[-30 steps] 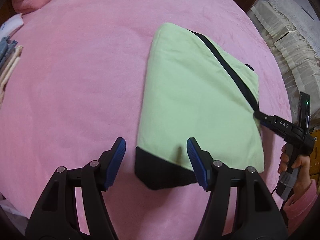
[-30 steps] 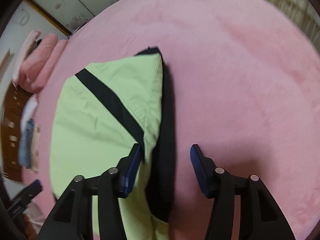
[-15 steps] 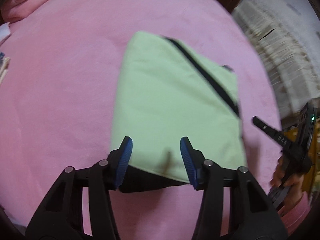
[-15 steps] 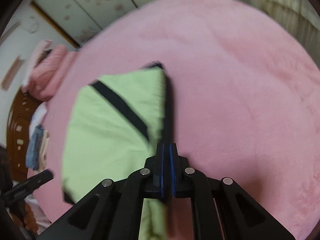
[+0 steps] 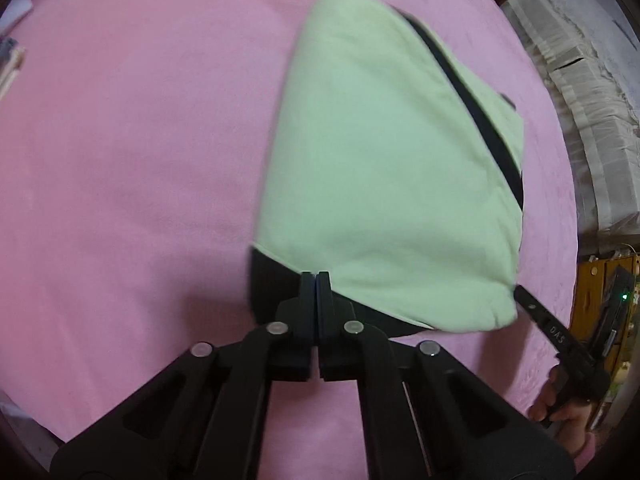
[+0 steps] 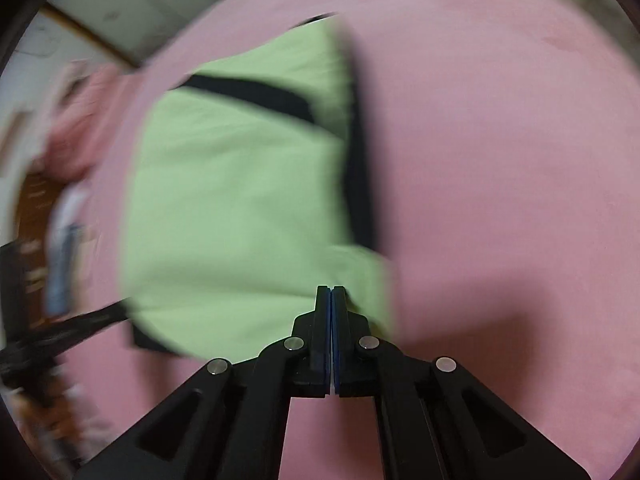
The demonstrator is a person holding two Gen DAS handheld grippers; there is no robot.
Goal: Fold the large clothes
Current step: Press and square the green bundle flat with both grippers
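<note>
A folded light-green garment (image 5: pixel 384 184) with a black stripe and a black under-layer lies on the pink bed cover (image 5: pixel 120 160). My left gripper (image 5: pixel 316 280) is shut on its near black-and-green edge. My right gripper (image 6: pixel 331 294) is shut on the near right corner of the same garment (image 6: pixel 240 200), and it also shows at the garment's right corner in the left wrist view (image 5: pixel 520 294). The right wrist view is blurred by motion.
Folded pink bedding (image 6: pixel 80 120) and a stack of clothes (image 6: pixel 64 264) lie at the left of the bed. White lace-covered furniture (image 5: pixel 592 80) stands to the right. A wooden cabinet (image 5: pixel 600 280) is behind the right hand.
Both grippers have closed, the right first, then the left. Each now pinches the near edge of the green garment, whose near right corner looks lifted and bunched.
</note>
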